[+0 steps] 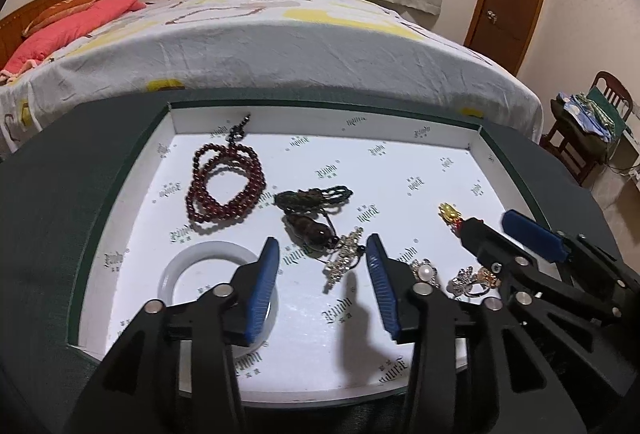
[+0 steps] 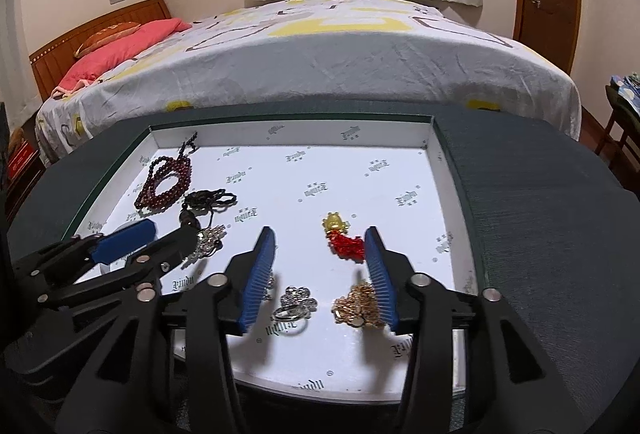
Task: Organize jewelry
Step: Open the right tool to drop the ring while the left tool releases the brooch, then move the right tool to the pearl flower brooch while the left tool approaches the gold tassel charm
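White tray (image 2: pixel 360 162): silver ring (image 2: pixel 294 308) between right tongs (image 2: pixel 320 274).

Two wrist fisheyes, side by side, close above white tray (image 1: pixel 132 170), angled down and forward toward bed (image 2: pixel 320 46); tray (image 2: pixel 440 170) and bed (image 1: pixel 280 46) shared.

Jewelry lies loose in the white tray (image 1: pixel 132 170) — red bead strand (image 1: pixel 226 186), silver ring (image 2: pixel 294 308).
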{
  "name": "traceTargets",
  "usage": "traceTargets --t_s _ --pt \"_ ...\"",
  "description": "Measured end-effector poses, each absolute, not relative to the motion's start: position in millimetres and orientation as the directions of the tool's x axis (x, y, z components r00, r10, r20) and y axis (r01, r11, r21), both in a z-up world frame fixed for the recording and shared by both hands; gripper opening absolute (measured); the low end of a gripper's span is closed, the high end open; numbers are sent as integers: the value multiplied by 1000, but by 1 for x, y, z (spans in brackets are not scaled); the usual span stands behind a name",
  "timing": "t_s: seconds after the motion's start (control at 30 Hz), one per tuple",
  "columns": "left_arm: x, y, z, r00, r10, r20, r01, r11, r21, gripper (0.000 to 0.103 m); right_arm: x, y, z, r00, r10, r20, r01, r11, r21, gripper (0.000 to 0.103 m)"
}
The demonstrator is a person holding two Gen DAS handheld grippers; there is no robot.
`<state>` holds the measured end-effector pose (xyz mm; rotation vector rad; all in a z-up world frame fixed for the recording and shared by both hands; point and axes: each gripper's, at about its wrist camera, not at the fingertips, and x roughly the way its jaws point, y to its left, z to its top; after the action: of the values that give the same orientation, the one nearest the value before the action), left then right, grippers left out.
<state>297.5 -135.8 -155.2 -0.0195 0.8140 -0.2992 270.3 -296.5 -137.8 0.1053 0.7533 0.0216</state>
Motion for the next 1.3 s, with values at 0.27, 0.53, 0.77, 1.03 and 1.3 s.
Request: traceTargets --t_s 0.27,0.53,0.77,1.03,1.3 --pt "286 -127 -141 700 -224 -678 243 968 -70 67 259 -302 -126 749 42 -661 34 994 102 65" --pt "251 -100 -111 781 -162 -603 195 981 -12 76 220 -310 -99 785 26 -619 41 995 93 76" --pt "215 -68 -101 816 -98 -570 131 991 17 77 167 -328 -97 783 -23 -622 89 993 75 77" --pt "176 -33 -112 808 -47 -588 70 997 15 79 119 -341 -126 723 -69 -687 127 991 34 77" --pt "154 -4 -134 757 10 -653 -12 1000 2 79 108 -345 -149 679 -56 -732 135 990 50 77"
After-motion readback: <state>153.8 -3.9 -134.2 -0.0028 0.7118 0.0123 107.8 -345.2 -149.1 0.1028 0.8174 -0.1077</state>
